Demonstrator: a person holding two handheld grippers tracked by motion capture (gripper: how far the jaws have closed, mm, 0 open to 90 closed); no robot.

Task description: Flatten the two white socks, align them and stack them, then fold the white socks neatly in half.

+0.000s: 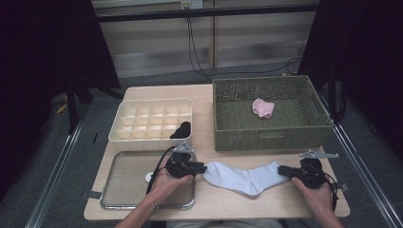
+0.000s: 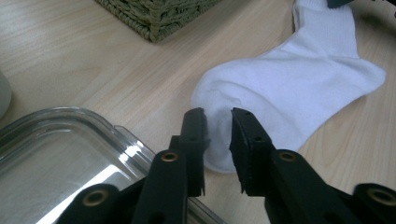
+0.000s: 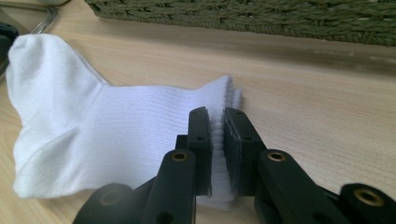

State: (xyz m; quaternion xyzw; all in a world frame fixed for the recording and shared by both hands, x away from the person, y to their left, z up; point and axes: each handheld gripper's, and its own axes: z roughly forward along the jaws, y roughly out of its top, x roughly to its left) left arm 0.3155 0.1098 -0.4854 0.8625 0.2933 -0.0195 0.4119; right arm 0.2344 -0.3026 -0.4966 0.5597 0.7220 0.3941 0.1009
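A white sock [image 1: 242,176] lies flat on the wooden table near the front edge, toe to the left and cuff to the right. My left gripper [image 1: 203,168] is at the toe end. In the left gripper view its jaws [image 2: 217,128] stand slightly apart over the sock's toe [image 2: 299,88], and the fabric lies loose between them. My right gripper [image 1: 281,169] is at the cuff end. In the right gripper view it [image 3: 217,126] is shut on the ribbed cuff of the sock [image 3: 116,126].
A green wicker basket [image 1: 271,81] at the back right holds a pink sock [image 1: 263,107]. A cream divider box [image 1: 152,102] at the back left has a black sock [image 1: 181,129] in a front compartment. A clear tray [image 1: 128,202] lies under my left hand.
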